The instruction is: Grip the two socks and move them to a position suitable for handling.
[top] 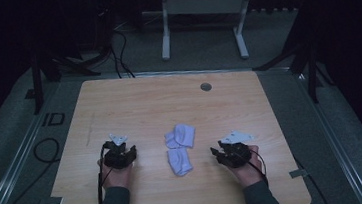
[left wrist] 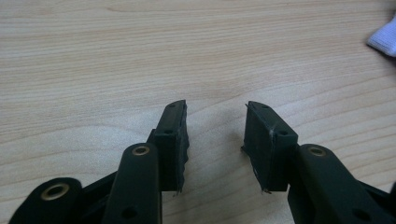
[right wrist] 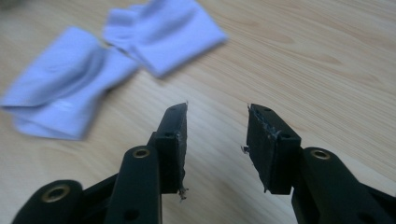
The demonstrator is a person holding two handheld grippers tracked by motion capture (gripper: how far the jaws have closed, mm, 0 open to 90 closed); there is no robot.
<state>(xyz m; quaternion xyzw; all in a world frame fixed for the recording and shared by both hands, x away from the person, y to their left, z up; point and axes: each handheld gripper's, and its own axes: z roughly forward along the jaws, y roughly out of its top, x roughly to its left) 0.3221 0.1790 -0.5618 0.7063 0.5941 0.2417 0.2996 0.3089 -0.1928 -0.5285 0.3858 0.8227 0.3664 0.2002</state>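
Two white socks lie folded on the wooden table [top: 143, 100], one [top: 180, 135] farther from me and one [top: 180, 162] nearer, touching end to end. My left gripper [top: 121, 147] rests to their left, open, with bare wood between its jaws [left wrist: 216, 109]. My right gripper [top: 215, 153] rests to their right, open and empty [right wrist: 217, 109]. In the right gripper view the nearer sock [right wrist: 56, 93] and the farther sock [right wrist: 163, 32] lie ahead and to the left of the jaws. A white corner of a sock [left wrist: 384, 39] shows at the right edge of the left gripper view.
A round grommet [top: 206, 86] sits near the table's far edge. Beyond the table stands a white frame [top: 200, 9] on a grey floor, with black cables [top: 119, 52] and dark stands at both sides. Tape tabs mark the near corners [top: 299, 173].
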